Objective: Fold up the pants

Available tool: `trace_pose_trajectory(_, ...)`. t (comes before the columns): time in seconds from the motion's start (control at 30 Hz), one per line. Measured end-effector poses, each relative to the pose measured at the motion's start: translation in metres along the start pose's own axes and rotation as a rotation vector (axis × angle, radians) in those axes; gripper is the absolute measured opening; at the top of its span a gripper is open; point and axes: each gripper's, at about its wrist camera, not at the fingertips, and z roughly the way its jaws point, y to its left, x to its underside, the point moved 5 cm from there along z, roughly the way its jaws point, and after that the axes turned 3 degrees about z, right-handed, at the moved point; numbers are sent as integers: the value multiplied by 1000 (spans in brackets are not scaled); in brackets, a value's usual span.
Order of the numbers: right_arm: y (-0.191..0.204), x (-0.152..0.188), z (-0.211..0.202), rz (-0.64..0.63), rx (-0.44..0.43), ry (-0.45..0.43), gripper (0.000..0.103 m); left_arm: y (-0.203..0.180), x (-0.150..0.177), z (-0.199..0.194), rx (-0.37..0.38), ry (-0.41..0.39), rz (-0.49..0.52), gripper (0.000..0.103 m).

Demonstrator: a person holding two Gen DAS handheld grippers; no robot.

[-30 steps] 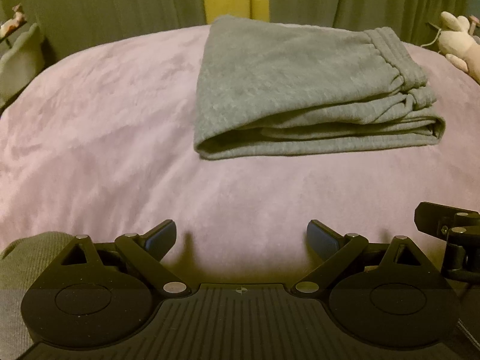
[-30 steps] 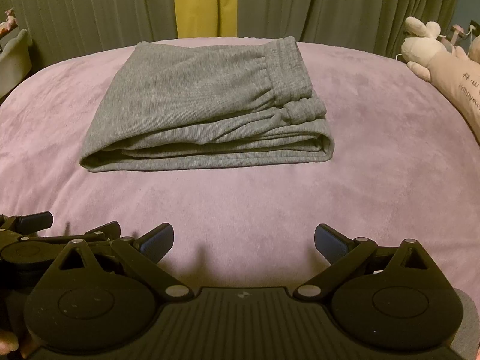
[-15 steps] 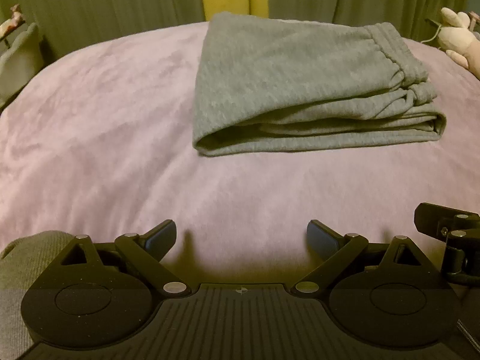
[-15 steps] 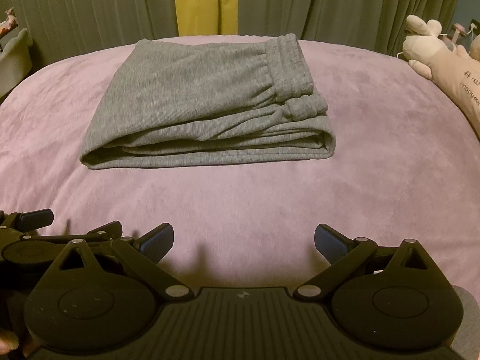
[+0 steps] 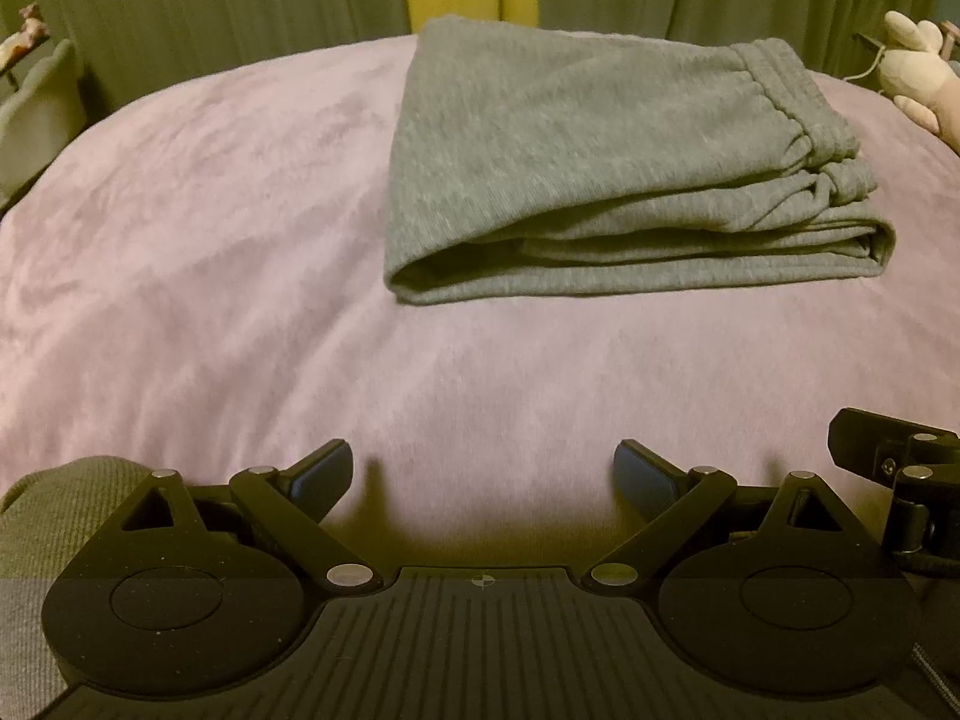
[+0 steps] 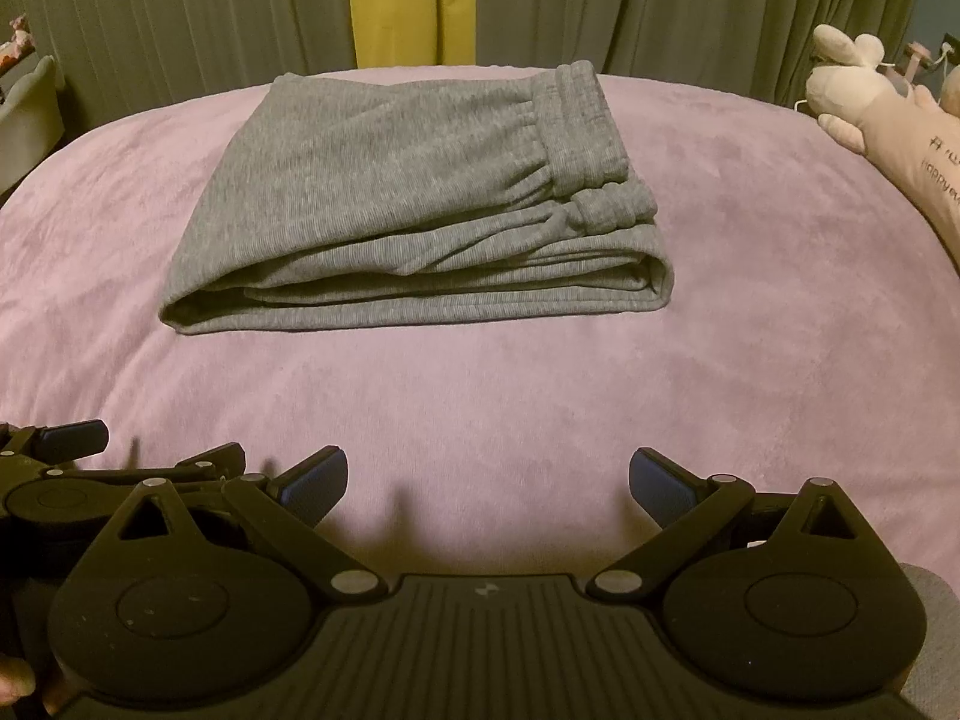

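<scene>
Grey pants (image 5: pixel 606 162) lie folded into a flat stack on the pink bed cover (image 5: pixel 180 276), with the elastic waistband on the right side. They also show in the right wrist view (image 6: pixel 408 204). My left gripper (image 5: pixel 483 474) is open and empty, well short of the pants, over bare cover. My right gripper (image 6: pixel 487 483) is open and empty too, near the front edge. The left gripper shows at the lower left of the right wrist view (image 6: pixel 72 441). Part of the right gripper shows at the right edge of the left wrist view (image 5: pixel 894 456).
A plush toy (image 6: pixel 882 114) lies at the bed's right edge. Green curtains (image 6: pixel 690 0) with a yellow strip (image 6: pixel 408 0) hang behind the bed. A pale basket (image 5: pixel 36 114) stands at the far left. A grey cushion corner (image 5: pixel 42 516) sits at the lower left.
Both views have drifted slightly nearer to the pants. The pants lie as before and both grippers stay open.
</scene>
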Motion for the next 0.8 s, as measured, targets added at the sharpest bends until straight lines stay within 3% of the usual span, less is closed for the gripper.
trace_pose_trajectory(0.8, 1, 2, 1, -3, 0, 4, 100, -1, 2, 3, -5, 20, 10, 97)
